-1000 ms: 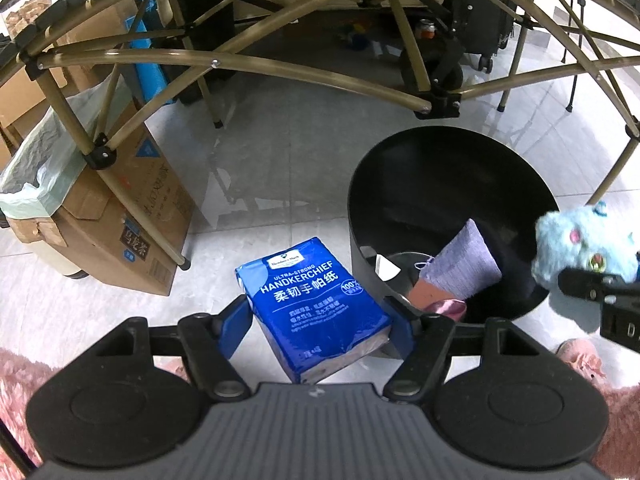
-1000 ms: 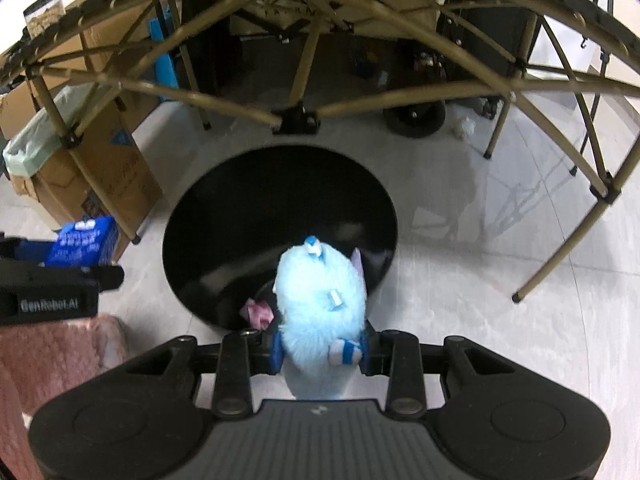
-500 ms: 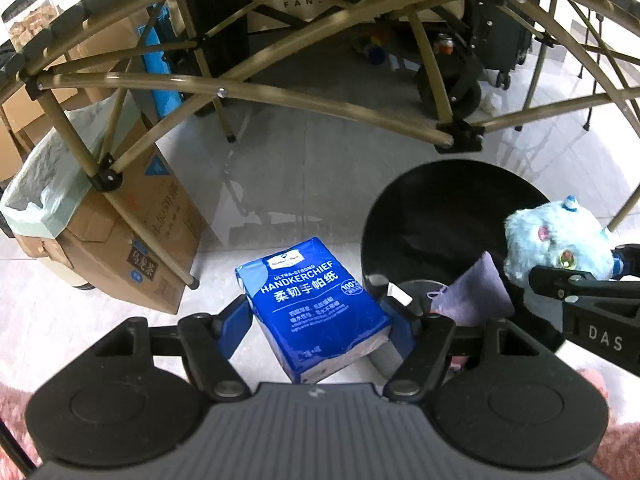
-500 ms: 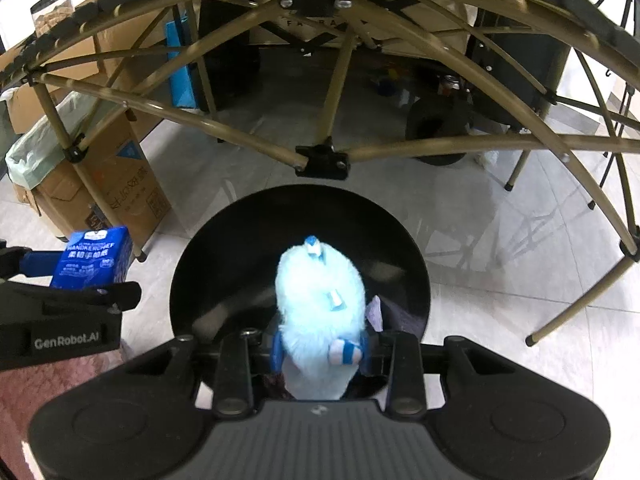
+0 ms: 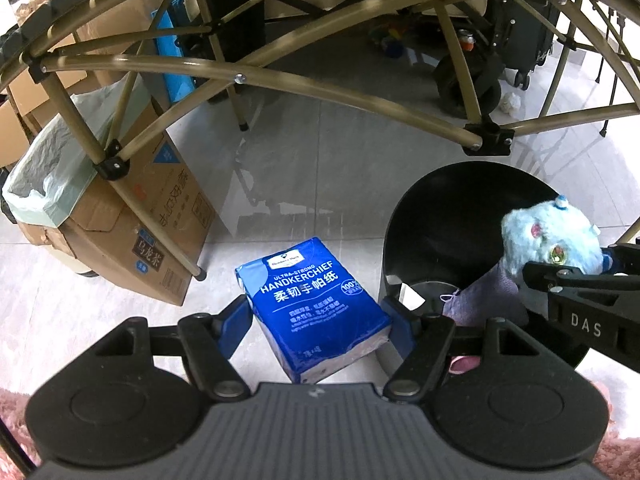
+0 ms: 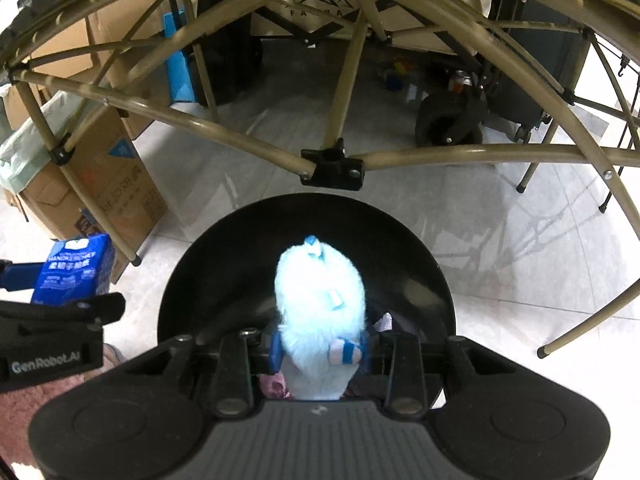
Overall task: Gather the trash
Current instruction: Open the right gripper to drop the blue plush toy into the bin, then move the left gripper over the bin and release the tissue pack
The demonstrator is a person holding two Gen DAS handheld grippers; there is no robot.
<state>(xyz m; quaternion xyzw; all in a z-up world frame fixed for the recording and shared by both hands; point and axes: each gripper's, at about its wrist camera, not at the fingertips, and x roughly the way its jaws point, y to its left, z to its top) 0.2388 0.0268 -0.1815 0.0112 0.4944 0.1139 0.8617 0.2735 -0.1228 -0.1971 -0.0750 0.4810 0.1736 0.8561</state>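
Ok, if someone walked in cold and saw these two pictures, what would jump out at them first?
Probably the fluffy blue plush toy, gripped in the right hand-held gripper right over the open black bin, with the jaws just starting to open around it. Next, the bright blue handkerchief tissue pack clamped in the left hand-held gripper, above the pale floor just left of the bin.

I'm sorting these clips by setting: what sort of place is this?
Probably an indoor storage or work room with a tiled floor, not a tidy living space: stacked cardboard boxes, a folding table frame overhead, and a black bin on the floor.
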